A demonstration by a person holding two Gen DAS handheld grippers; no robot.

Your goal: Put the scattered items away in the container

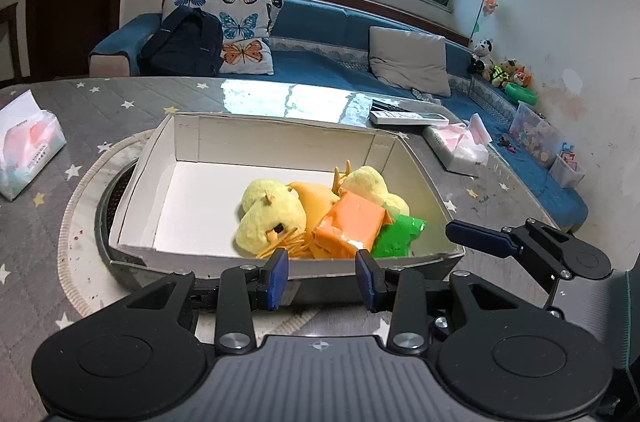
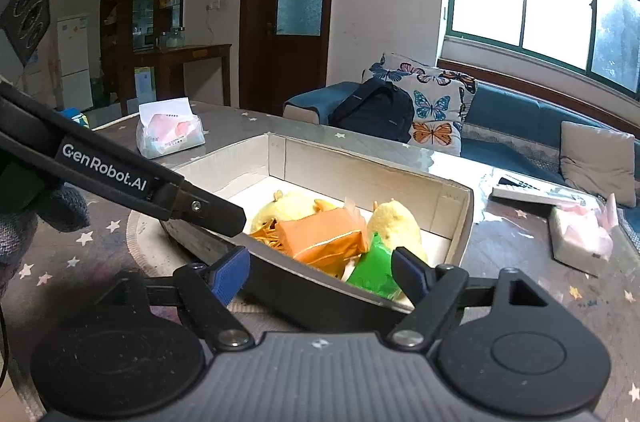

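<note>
A white cardboard box stands on the table and holds two yellow plush toys, an orange packet, a green packet and orange strands. My left gripper is open and empty, just in front of the box's near wall. My right gripper is open and empty at the box's near corner, its fingers either side of the rim. The orange packet and green packet lie just beyond it. The right gripper's finger shows at the right of the left wrist view.
A round dark tray on a woven mat lies under the box. Tissue packs lie left and right on the star-patterned tablecloth. A remote lies behind. A blue sofa with pillows and backpack stands beyond.
</note>
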